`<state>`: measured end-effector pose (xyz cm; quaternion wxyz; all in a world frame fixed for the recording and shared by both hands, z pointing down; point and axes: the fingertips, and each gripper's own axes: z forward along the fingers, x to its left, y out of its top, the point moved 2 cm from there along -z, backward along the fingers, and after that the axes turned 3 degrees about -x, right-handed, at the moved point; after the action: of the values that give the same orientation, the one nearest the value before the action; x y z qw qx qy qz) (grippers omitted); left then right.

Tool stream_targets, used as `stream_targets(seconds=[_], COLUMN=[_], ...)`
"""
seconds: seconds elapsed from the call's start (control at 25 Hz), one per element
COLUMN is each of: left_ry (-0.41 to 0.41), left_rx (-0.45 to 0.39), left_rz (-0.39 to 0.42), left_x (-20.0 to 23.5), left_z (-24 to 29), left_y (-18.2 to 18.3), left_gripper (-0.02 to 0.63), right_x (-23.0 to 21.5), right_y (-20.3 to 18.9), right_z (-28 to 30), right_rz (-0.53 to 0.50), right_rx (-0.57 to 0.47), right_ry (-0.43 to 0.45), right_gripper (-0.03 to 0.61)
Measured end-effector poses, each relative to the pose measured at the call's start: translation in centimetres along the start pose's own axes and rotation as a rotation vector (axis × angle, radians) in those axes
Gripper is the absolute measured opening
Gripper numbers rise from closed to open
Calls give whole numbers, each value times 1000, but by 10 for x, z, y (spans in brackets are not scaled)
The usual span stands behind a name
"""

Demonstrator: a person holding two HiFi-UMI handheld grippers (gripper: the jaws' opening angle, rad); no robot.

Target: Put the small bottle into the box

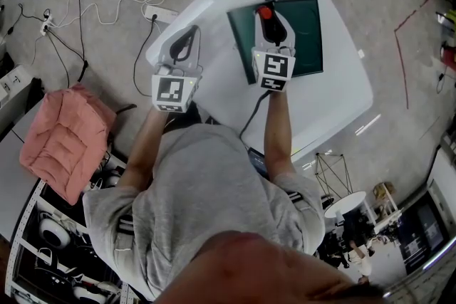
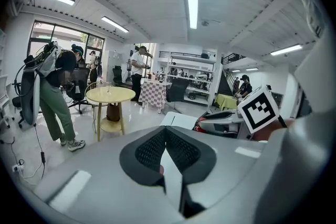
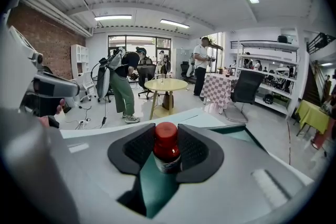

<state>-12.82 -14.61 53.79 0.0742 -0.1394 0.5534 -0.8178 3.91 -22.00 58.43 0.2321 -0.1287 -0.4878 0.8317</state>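
Note:
The small bottle (image 1: 265,12) has a red cap and a white label, and stands upright between the pads of my right gripper (image 1: 269,21). The right gripper view shows the bottle (image 3: 166,148) pressed from both sides, so my right gripper (image 3: 167,139) is shut on it. Under it lies the dark green box (image 1: 306,32), a shallow rectangle on the white table (image 1: 335,100); its green floor (image 3: 155,186) shows beneath the bottle. My left gripper (image 1: 188,35) hovers over the table's left edge, apart from the box. Its jaws (image 2: 165,132) meet at the tips with nothing in them.
A pink cushion (image 1: 64,139) lies on a stand at the left. A power strip (image 1: 160,11) and cables trail over the floor beyond the table. Farther off in the room are a round yellow table (image 3: 165,85) and several standing people.

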Motion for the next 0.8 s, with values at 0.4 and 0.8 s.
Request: stream_targets(seconds=[0.4,0.8], left_ry=[-5,-17], left_rx=[-15,-63], left_rz=[-2,34], left_x=[0,-6], left_z=[-4,-14], left_y=[5,22], left_gripper=[11,11], right_x=[3,-2], right_y=[0,22], right_z=[-1,-24], right_rz=[35,29], right_rx=[-12,-73], right_ry=[29,-11], right_gripper=[212,225])
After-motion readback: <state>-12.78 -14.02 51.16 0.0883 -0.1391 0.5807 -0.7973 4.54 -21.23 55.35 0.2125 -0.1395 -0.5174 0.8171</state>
